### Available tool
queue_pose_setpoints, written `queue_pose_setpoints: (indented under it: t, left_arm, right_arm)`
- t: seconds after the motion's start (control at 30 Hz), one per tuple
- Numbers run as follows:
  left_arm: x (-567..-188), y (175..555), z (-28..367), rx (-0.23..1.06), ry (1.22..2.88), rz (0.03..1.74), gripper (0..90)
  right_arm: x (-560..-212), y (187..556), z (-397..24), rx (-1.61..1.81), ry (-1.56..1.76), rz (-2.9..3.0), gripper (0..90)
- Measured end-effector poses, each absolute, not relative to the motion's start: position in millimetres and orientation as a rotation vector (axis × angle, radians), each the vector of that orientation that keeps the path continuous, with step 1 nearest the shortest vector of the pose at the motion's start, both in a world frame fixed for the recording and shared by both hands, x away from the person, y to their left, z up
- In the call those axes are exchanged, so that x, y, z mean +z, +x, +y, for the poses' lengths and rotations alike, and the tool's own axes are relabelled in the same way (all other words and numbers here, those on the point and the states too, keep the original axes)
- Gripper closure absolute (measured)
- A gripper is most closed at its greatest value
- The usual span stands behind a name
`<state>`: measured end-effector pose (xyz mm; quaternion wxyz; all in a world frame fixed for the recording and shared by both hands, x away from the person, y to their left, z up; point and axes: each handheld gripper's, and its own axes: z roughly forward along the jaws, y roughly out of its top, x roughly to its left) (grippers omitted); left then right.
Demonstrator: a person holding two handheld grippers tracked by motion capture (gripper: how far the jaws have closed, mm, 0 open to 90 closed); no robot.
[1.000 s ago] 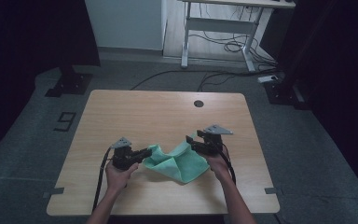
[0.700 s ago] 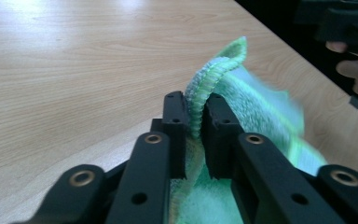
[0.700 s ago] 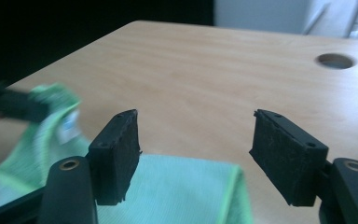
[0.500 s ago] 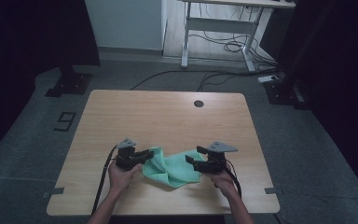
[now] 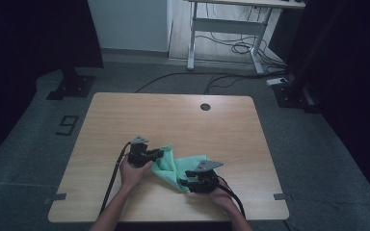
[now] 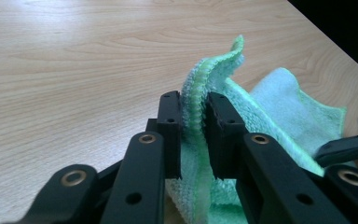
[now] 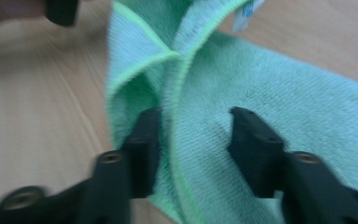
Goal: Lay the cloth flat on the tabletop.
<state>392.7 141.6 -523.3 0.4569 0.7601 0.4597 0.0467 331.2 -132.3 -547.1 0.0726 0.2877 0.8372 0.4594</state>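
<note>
Wooden table (image 5: 173, 115); green cloth (image 5: 185, 166) lying ten-to-four, pinched at ten by left gripper (image 5: 160, 154), under right gripper's (image 5: 183, 182) closing, spread jaws.

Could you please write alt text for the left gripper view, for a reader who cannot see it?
The left tool pinches an upright fold of a green cloth between its two black jaws. The cloth spreads right over a wooden table.

Light wooden table (image 5: 173, 120), dark round hole (image 5: 205, 107) near far edge, crumpled green cloth (image 5: 183, 168) lying on it
</note>
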Motion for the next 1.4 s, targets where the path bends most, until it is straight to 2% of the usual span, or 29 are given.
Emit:
queue_pose_setpoints:
  t: [0.03,0.07,0.1,0.13,0.23,0.33,0.53,0.63,0.8,0.9,1.0,1.03,1.07,1.1,1.13,1.17,1.27,1.4]
  left_arm:
    - [-523,393,142,0.115,1.874,1.133,75.0]
    - [-523,392,141,0.108,1.879,1.127,72.2]
    - [-522,391,142,0.101,1.882,1.124,72.2]
    - [-517,387,145,0.094,1.882,1.11,65.8]
    - [-510,380,150,0.116,1.872,1.102,60.9]
    - [-499,368,161,0.148,1.846,1.092,54.0]
    - [-487,325,159,0.127,1.888,1.004,50.7]
    - [-490,318,152,0.098,1.922,0.978,50.5]
    - [-508,323,131,0.086,2.005,0.988,44.4]
    - [-517,330,121,0.059,2.023,0.981,36.6]
    - [-523,333,109,0.064,2.061,0.958,36.3]
    - [-525,333,106,0.086,2.084,0.959,40.2]
    - [-529,334,102,0.113,2.116,0.969,49.5]
    - [-529,334,102,0.113,2.116,0.969,55.1]
    - [-532,334,99,0.115,2.137,0.964,55.1]
    - [-533,333,98,0.117,2.144,0.951,66.3]
    - [-532,330,100,0.148,2.132,0.925,85.0]
    - [-521,324,113,0.169,2.068,0.894,86.8]
  right_arm:
    - [-547,331,-132,1.38,0.864,2.515,58.6]
    - [-552,335,-128,1.339,0.871,2.531,71.0]
    - [-552,335,-128,1.339,0.871,2.531,71.0]
    - [-552,338,-128,1.368,0.887,2.532,82.6]
    - [-551,341,-128,1.387,0.901,2.535,87.1]
    - [-549,344,-128,1.397,0.93,2.528,88.0]
    - [-541,351,-130,1.429,0.996,2.465,88.3]
    - [-539,352,-130,1.432,0.997,2.459,88.3]
    - [-539,354,-129,1.441,1.01,2.446,88.2]
    - [-538,353,-128,1.434,1.005,2.446,88.1]
    - [-539,353,-128,1.436,1.005,2.443,88.1]
    - [-538,354,-129,1.441,1.007,2.441,88.2]
    - [-538,354,-129,1.439,1.006,2.441,88.2]
    - [-538,354,-129,1.439,1.006,2.441,88.2]
    - [-537,354,-130,1.443,1.008,2.442,88.2]
    - [-537,354,-131,1.448,1.009,2.441,88.3]
    - [-534,354,-133,1.454,1.006,2.435,88.6]
    - [-530,354,-137,1.468,1.006,2.41,88.9]
